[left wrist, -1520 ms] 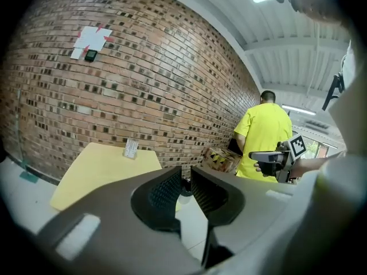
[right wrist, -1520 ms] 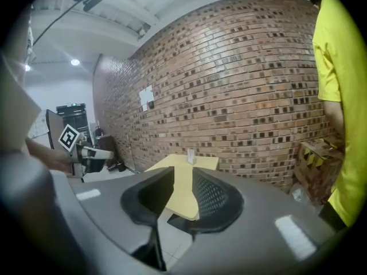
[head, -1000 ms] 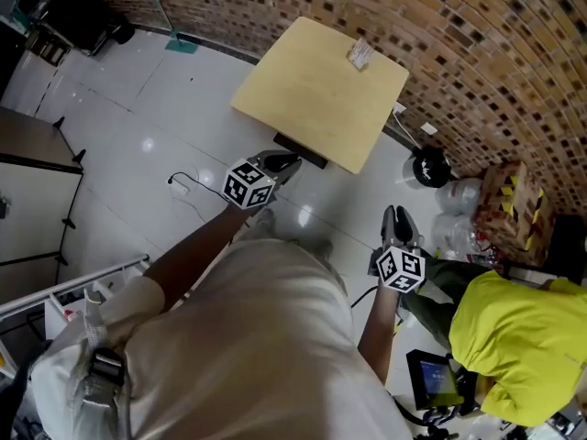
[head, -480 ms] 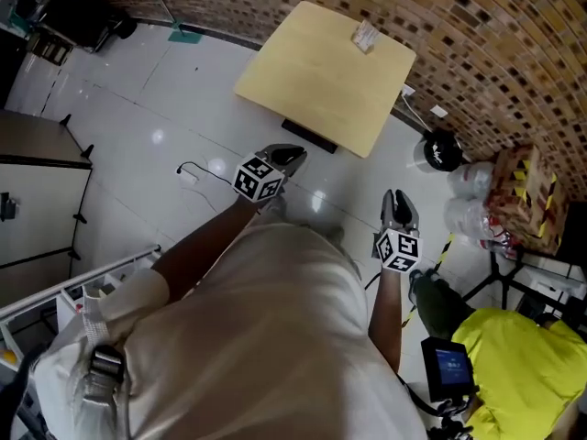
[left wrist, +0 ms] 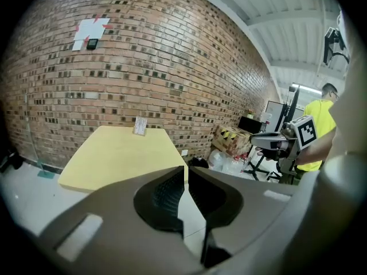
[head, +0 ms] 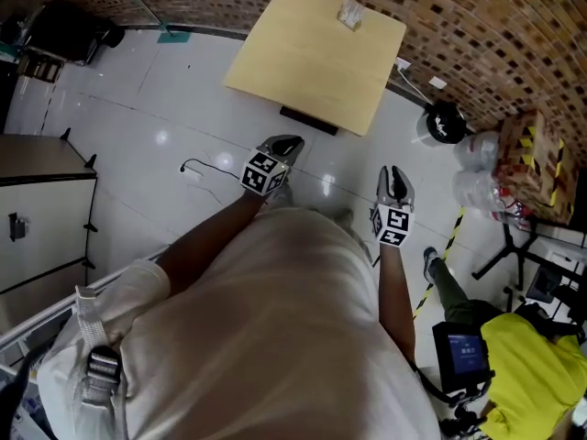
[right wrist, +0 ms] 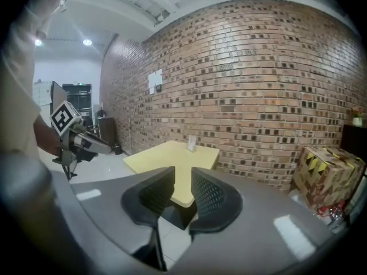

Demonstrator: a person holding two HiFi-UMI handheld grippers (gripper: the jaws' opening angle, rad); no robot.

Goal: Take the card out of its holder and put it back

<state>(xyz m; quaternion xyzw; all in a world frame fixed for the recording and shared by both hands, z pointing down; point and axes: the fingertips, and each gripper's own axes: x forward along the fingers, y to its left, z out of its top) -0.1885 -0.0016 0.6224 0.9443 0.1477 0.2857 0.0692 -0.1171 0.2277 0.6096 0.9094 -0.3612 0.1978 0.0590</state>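
Here's the card (head: 348, 9), sitting upright in its holder (head: 351, 18) at the far edge of the yellow worktop (head: 303, 71). That puts it well ahead of both tools and just short of the brick wall (head: 477, 26). Nothing has been touched yet, so by my reading this is the approach, with the whole task still to come. The left hand-held gripper (head: 286, 142) hangs over the white floor (head: 138, 108) short of the worktop's near edge, jaws down to a narrow slit with nothing in it. The right hand-held gripper (head: 394, 174) hangs off to its right, jaws a moderate gap apart and likewise empty. To do this well, I'd say one tool should pin the holder while the other pinches the card by its top edge and draws it straight up, since the holder looks light enough to tip or slide. The left jaws will probably need to spread first. As for room, the worktop ahead of both tools is bare apart from the card, so there's a clean run across it. The wall just beyond the holder leaves little space behind, so coming in from the front or above looks safest. Right of the right hand-held gripper there's clutter, a taped cardboard box (head: 527, 168) and plastic bags (head: 477, 186). A person in a yellow jacket (head: 532, 365) is behind it.
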